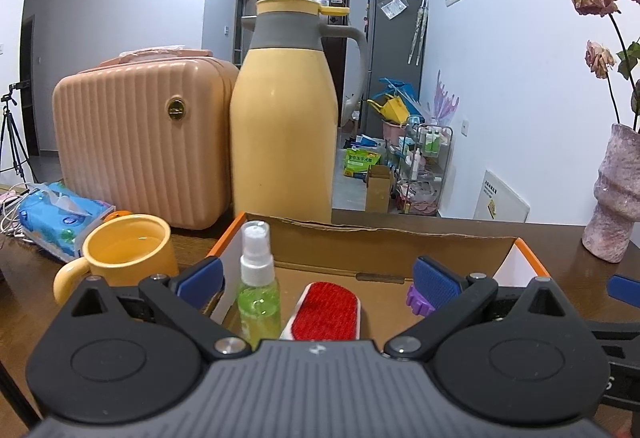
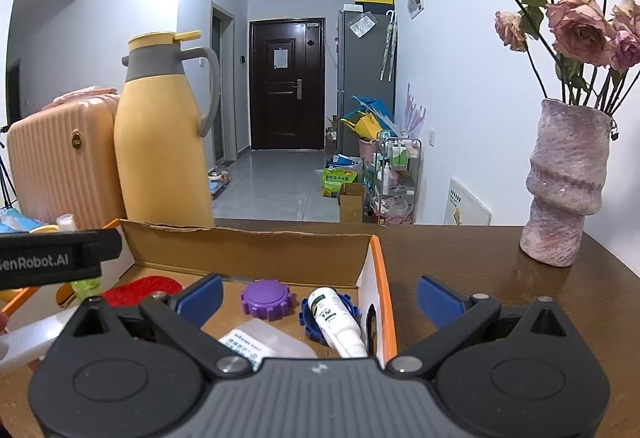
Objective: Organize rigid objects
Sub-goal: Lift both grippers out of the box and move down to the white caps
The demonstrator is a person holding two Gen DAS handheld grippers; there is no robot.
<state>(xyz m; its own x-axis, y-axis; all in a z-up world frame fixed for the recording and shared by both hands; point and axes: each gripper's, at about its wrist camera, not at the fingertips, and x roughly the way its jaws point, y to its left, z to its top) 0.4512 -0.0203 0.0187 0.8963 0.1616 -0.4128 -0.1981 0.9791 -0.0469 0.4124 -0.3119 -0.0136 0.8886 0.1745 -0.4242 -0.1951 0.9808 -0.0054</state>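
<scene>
Both my claws, left gripper and right gripper, gape wide, empty. Green plastic spray bottle stands in the open cardboard box: light, stiff, slick; grip mid-body.

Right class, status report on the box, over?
Left hand-held gripper open, empty. Right hand-held gripper open, empty. Cardboard box holds spray bottle, red brush, purple cap, white tube. Nothing blocking.
</scene>
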